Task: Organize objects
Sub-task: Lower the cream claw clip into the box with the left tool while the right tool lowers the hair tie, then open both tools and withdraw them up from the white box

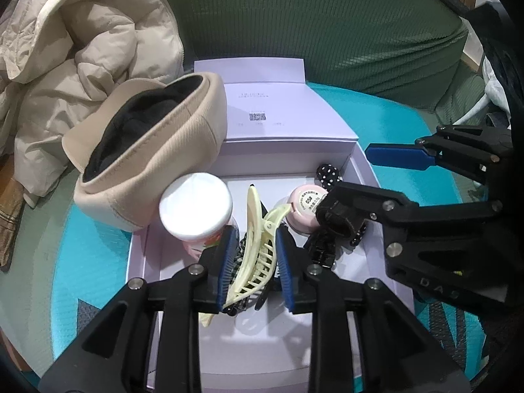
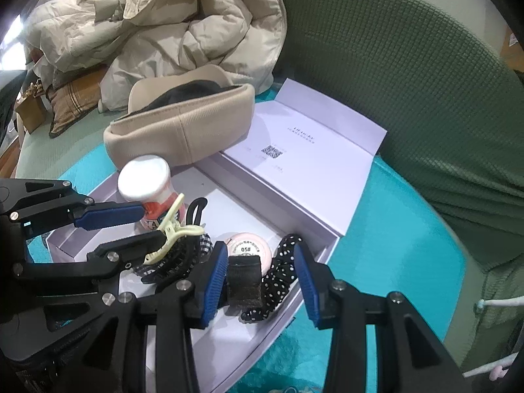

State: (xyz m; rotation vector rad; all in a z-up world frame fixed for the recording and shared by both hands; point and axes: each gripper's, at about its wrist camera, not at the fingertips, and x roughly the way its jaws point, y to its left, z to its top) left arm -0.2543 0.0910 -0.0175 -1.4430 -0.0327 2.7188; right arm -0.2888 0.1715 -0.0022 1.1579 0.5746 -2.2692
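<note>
While a cream puffer jacket (image 1: 82, 49) lies crumpled far left on the green sofa (image 1: 327, 16), a beige cap (image 1: 150, 150) rests upside down against the lavender box's (image 1: 366, 262) left wall. Inside the box, a white-lidded jar (image 1: 195, 204) stands at the left, then a cream claw clip (image 1: 258, 245) sits between the blue pads of the left gripper (image 1: 253, 268), which are closed against its sides. Only the right wrist view shows a black claw clip (image 2: 177, 258) under the cream one and the jar's red label. Farther right comes a pink round compact (image 2: 250, 249) marked 05#, a black strap (image 2: 245, 281) and a polka-dot scrunchie (image 2: 281, 271). The right gripper (image 2: 262, 281) stands with jaws spread around these, its left pad beside the strap; whether it touches is unclear. The box's open lid (image 2: 311, 150) lies flat on the teal mat (image 2: 409, 229).
</note>
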